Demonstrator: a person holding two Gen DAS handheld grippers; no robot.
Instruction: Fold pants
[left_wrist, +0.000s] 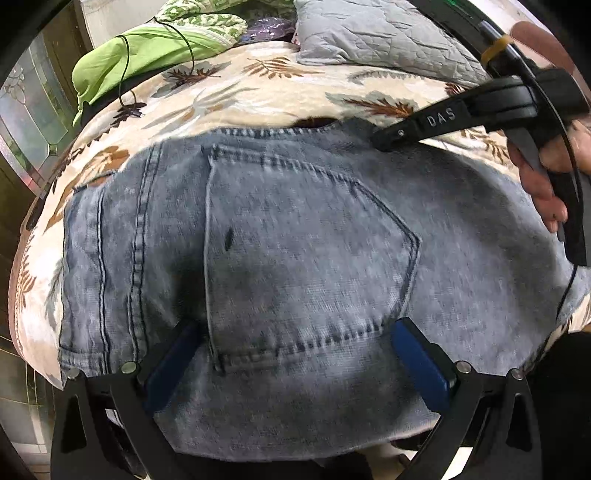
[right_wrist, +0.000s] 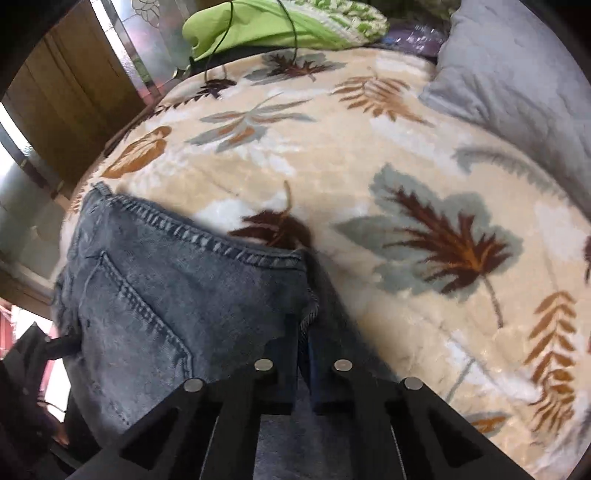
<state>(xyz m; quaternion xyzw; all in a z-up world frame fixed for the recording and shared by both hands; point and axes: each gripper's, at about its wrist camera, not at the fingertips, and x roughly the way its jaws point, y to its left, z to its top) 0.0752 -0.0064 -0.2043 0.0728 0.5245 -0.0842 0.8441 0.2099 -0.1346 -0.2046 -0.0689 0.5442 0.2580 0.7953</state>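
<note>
From my remote station, left side first: the green bedding (left_wrist: 147, 55) with a thin black cable (left_wrist: 184, 40) over it lies at the far left of the bed, beyond the leaf-print blanket (left_wrist: 240, 99). The pants (left_wrist: 295, 240), pale washed denim, lie flat on that blanket with a back pocket (left_wrist: 306, 258) facing up. My left gripper (left_wrist: 295, 358) stands with its tongs spread wide, one blue pad (left_wrist: 170, 365) on each side of the pocket's lower stitched edge; I cannot tell whether the pads rest on the cloth, and nothing is pinched between them.

Moving right: a grey quilted pillow (left_wrist: 369, 33) sits at the far edge of the bed. The right gripper (left_wrist: 384, 142) comes in from the upper right, held by the person's hand (left_wrist: 546, 177), its tip at the waistband edge of the pants.

In the right wrist view, the right gripper's (right_wrist: 303, 332) tongs are pressed together, pinching the corner of the pants' (right_wrist: 177, 277) stitched edge. Bare blanket (right_wrist: 406, 155) lies to the right of it.
</note>
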